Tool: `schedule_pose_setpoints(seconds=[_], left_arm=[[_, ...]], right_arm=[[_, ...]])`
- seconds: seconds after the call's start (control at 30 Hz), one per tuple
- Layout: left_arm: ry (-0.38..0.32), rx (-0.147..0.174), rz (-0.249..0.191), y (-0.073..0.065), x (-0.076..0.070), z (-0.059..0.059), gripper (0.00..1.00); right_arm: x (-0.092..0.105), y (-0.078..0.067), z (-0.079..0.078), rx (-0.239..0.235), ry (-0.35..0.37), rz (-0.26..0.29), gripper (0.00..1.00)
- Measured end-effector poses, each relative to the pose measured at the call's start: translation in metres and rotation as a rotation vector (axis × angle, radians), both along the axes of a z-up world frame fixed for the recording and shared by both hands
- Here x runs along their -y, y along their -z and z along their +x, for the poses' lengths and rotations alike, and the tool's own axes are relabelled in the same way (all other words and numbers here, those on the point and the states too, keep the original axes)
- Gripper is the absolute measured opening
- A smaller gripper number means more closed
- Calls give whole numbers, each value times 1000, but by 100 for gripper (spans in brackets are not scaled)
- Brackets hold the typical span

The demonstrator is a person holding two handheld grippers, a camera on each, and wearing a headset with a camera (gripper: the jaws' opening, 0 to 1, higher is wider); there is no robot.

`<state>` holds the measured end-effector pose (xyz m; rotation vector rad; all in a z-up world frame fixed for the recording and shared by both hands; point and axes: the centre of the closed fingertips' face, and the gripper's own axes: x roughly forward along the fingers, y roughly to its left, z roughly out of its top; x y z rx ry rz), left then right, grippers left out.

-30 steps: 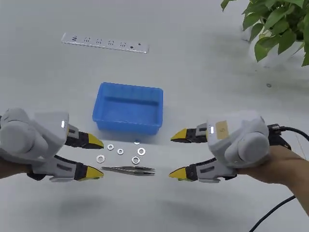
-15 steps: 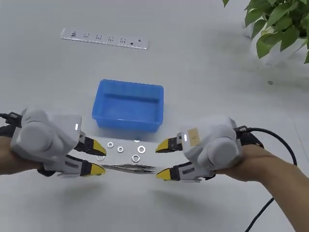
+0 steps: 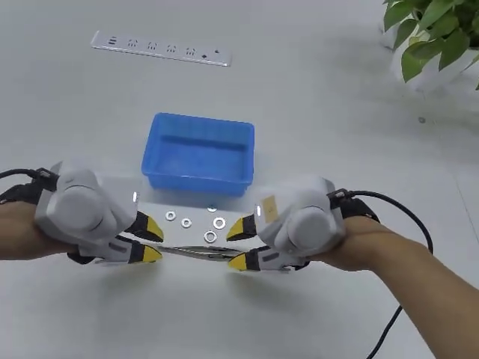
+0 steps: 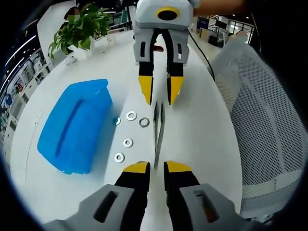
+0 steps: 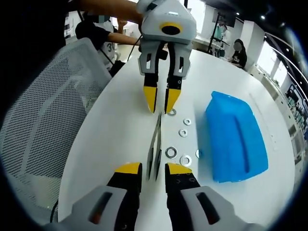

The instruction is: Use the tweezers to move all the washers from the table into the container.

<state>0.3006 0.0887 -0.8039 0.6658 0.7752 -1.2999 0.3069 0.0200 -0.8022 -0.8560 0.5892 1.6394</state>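
Tweezers (image 3: 194, 253) flat btwn left gripper (image 3: 152, 241) & right gripper (image 3: 238, 245), jaws of both spread; mesh chair (image 4: 260, 120) in gripper views.

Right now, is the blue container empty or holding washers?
Empty: the container shows a bare blue floor in the head view; washers lie on the table outside it.

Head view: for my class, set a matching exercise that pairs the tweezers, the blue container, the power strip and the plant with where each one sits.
Things:
1. tweezers
2. blue container
3. power strip
4. plant

Places:
A. far side of the table, to the left
B. far right corner
C. flat on the table between the left gripper and the right gripper
D. just beyond the washers

Pairs: 1-C, 2-D, 3-A, 4-B
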Motion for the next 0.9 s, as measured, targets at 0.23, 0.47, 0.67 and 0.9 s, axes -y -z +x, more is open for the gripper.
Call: schedule_pose_setpoints(seconds=[0.23, 0.47, 0.67, 0.9], left_arm=[[3, -10, -1, 4, 2, 2, 12], [16, -16, 3, 7, 5, 1, 9], [19, -16, -3, 8, 7, 3, 7], [35, -15, -3, 8, 7, 2, 5]], right_arm=[[-7, 6, 1, -9, 6, -6, 16], [-6, 12, 1, -15, 13, -20, 12], [-5, 15, -1, -21, 15, -31, 11], [-5, 16, 0, -22, 21, -30, 11]])
